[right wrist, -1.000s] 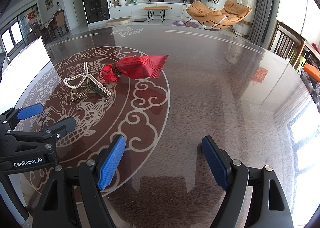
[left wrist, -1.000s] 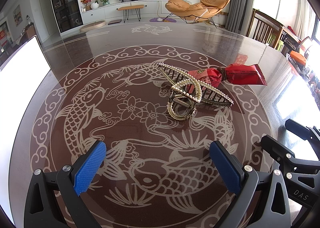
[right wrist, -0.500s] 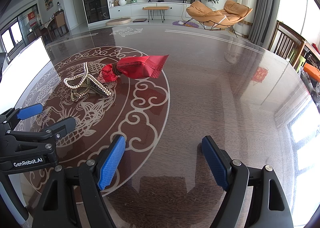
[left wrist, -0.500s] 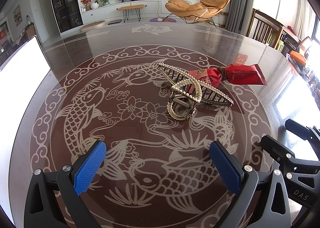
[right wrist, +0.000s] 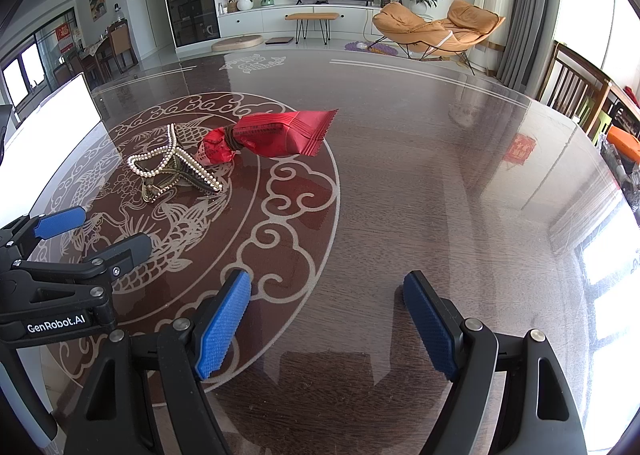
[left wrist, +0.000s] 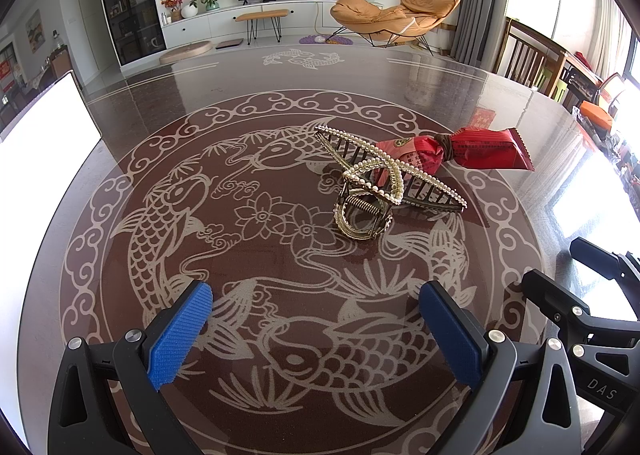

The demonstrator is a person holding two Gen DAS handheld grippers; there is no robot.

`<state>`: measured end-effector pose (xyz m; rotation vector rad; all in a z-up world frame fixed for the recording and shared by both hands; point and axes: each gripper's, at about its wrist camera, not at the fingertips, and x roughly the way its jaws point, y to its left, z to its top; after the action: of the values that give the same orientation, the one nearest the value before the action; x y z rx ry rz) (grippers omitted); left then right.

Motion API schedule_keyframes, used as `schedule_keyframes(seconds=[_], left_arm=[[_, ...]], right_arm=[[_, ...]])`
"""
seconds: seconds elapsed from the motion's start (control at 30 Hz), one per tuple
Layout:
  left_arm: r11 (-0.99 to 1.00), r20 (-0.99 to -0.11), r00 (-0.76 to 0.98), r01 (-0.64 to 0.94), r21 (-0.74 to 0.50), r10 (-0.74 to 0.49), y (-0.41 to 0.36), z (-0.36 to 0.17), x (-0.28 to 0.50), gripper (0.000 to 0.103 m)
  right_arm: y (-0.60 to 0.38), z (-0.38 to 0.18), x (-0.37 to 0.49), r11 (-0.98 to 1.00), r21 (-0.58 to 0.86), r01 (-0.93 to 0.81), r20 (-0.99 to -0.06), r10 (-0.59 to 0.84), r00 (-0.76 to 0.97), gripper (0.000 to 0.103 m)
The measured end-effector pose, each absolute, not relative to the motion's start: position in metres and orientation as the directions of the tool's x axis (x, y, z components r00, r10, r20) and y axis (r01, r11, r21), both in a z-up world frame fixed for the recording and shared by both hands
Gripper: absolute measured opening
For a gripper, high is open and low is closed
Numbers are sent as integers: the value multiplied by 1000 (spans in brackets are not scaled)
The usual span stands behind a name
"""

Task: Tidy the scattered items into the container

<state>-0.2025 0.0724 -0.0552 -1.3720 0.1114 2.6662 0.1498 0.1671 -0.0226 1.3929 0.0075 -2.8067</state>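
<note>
Nothing is tidied yet: the pearl-studded brass hair claw (left wrist: 384,187) and red foil snack packet (right wrist: 276,134) lie on the glossy patterned tabletop (right wrist: 420,183), both hand-held grippers (left wrist: 316,331) (right wrist: 326,325) released and empty.

On the desk (right wrist: 420,175), a pearl hair claw (right wrist: 172,167) touches a red snack packet (right wrist: 276,133); the right gripper (right wrist: 326,321) hovers spread, empty.

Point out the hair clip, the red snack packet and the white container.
hair clip (left wrist: 362,211): left wrist view, on its spring hinge.
red snack packet (right wrist: 288,133): right wrist view, mid wrapper.
white container (right wrist: 56,127): right wrist view, its side wall.
</note>
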Motion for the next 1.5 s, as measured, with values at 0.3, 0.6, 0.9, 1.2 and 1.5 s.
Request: schedule_keyframes(seconds=[0.3,0.6,0.9,1.2,1.5], left_arm=[[-987,-814,-574,-159,1,91,72,-55,-202,103],[-987,-814,-574,-159,1,91,72,-55,-202,103],[-987,-814,-574,-159,1,91,72,-55,-202,103],[-987,-814,-574,-159,1,91,72,-55,-202,103],[-967,-821,-550,-254,-11,154,39,-51,-161,103]], right_arm=[[167,-23,150,-1000,-1,10,-796,-5,-605,80],[167,-23,150,-1000,-1,10,-796,-5,-605,80],[168,-24,150,-1000,-1,10,-796,-5,-605,80],[168,-24,150,-1000,-1,10,-796,-5,-605,80],[169,-26,149,-1000,-1,10,-797,-5,-604,80]])
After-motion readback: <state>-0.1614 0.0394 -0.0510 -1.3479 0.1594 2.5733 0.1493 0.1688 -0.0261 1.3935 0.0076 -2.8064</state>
